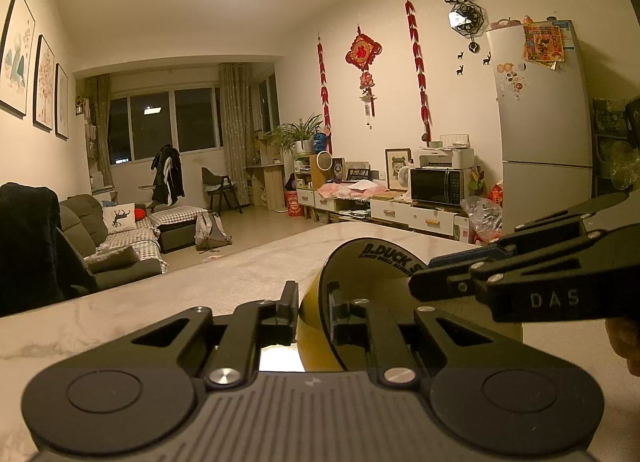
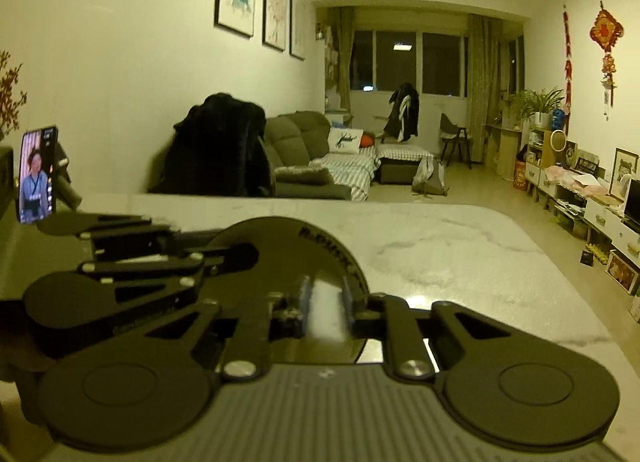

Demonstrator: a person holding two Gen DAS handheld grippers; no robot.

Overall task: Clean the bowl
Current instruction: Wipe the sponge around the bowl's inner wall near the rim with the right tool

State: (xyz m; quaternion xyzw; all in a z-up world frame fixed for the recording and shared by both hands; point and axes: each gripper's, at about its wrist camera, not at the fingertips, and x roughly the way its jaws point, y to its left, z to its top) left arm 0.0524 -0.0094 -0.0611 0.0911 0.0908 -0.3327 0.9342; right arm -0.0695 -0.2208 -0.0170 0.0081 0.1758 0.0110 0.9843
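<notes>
Room: a long living room lay beyond the table, with a grey sofa (image 2: pixel 304 150), a tall white fridge (image 1: pixel 544 118) and dark windows at the far end.
Table: a pale marble-patterned tabletop (image 1: pixel 168 290) carried everything in play, and both grippers worked over its near edge.
Fridge side: a microwave (image 1: pixel 436 186) sat on a low white cabinet just beside the fridge, with red hangings on the wall above.
Bowl: the yellow bowl (image 1: pixel 316 342) with a black inside stood tipped on its edge near the front of the table, its rim lettering reading "B.DUCK".
Left gripper: the left gripper (image 1: pixel 314 310) was clenched on the bowl's wall, one finger on the yellow outside and one on the black inside.
Right gripper: the right gripper (image 2: pixel 325 302) reached into the bowl's mouth from the other side, its blue pads clamped on a small white wad (image 2: pixel 326 312); what the wad was made of I could not tell.
Phone: a lit phone (image 2: pixel 38 174) stood upright at the table's left end, showing a person on its screen.
</notes>
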